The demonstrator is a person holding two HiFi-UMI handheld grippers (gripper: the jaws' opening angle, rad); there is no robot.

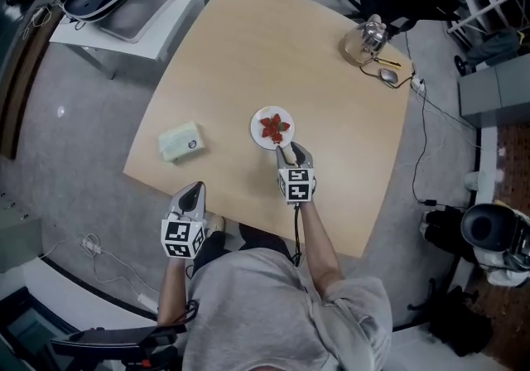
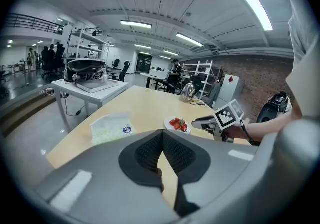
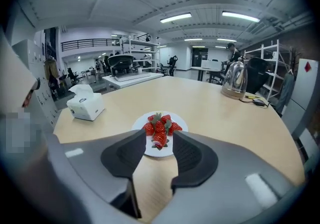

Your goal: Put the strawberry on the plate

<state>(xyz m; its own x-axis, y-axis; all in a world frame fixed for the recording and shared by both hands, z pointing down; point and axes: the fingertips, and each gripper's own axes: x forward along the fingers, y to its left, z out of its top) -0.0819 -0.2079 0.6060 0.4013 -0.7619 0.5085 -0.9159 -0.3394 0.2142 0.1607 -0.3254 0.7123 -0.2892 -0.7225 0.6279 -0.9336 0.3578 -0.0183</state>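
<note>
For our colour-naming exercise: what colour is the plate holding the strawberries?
The plate is plain white, clearest in the right gripper view.

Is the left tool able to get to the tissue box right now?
Probably yes: nothing stands between the left tool and the tissue box, though its jaws are shut.

a: where's everything relative to the plate (image 1: 258,136)?
b: strawberries (image 1: 274,125) on it. tissue box (image 1: 181,142) to its left, well apart. jug (image 1: 370,36) and mouse (image 1: 387,74) far behind it, to the right.
a: grippers?
b: right gripper (image 1: 289,147) just before the plate. left gripper (image 1: 195,189) before it and further left, at the table (image 1: 248,46) edge.
</note>
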